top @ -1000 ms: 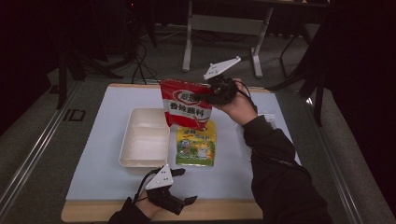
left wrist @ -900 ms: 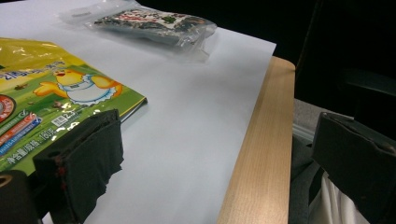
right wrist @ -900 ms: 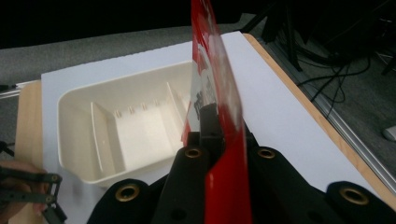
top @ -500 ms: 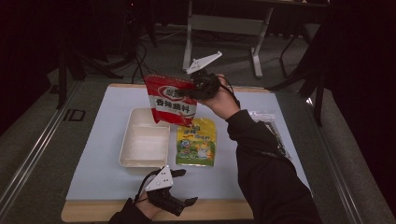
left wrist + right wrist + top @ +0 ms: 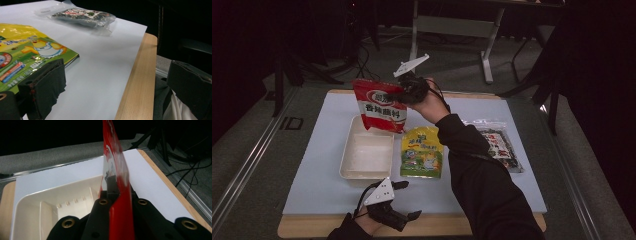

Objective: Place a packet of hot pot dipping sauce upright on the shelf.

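My right gripper (image 5: 401,96) is shut on the upper right edge of a red snack packet (image 5: 378,106), which hangs in the air above the far end of a white tray (image 5: 366,155). Seen edge-on in the right gripper view, the red packet (image 5: 117,187) is pinched between the jaws, with the white tray (image 5: 32,205) below it. A yellow-green packet (image 5: 422,152) lies flat just right of the tray. My left gripper (image 5: 409,200) rests near the table's front edge, its jaws wide apart with nothing between them. In the left gripper view the yellow-green packet (image 5: 27,53) lies ahead on the left.
A clear bag of dark contents (image 5: 498,145) lies at the right of the pale sheet (image 5: 312,160), and that clear bag (image 5: 81,15) shows far off in the left gripper view. The wooden table edge (image 5: 136,82) runs along the front. Stands and cables cover the floor behind the table.
My right gripper has carried the red packet leftward, from above the yellow-green packet to above the tray's far end. The left gripper has stayed in place.
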{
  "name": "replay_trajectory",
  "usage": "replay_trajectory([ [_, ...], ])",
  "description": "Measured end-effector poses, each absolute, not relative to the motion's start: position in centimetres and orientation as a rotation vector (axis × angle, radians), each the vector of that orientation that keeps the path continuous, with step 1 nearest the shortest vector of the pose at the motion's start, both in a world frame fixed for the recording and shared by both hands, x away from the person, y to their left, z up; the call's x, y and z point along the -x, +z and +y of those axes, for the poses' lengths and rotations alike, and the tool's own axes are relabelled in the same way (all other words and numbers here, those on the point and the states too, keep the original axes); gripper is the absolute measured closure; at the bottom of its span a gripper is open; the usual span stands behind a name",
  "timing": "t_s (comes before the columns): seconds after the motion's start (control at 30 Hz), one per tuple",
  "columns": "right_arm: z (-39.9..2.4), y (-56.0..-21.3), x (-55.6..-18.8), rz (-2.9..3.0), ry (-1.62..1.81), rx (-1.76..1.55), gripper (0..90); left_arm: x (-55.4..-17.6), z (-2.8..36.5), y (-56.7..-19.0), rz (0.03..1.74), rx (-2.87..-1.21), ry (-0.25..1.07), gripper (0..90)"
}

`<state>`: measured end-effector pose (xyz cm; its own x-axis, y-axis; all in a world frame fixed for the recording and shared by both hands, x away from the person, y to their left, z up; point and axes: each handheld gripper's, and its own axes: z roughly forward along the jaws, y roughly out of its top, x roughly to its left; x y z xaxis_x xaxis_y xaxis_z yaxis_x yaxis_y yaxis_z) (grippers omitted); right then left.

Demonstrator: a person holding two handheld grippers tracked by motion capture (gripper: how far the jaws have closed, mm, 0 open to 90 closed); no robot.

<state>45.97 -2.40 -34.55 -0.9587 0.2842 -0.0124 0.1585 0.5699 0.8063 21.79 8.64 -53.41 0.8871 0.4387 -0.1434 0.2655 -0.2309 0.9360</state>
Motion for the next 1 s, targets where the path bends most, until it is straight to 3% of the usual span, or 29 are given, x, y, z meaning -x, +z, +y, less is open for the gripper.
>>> replay_trajectory([
  [0.57,1.0,-37.8,-48.2,2.685,1.338,-0.367,89.2,-21.5,9.1,-53.5,0.538,-1.822,0.165,3.4],
  [1.0,1.8,-38.8,-47.4,2.711,1.364,-0.391,89.2,-21.5,8.9,-53.6,0.531,-1.836,0.158,3.5],
])
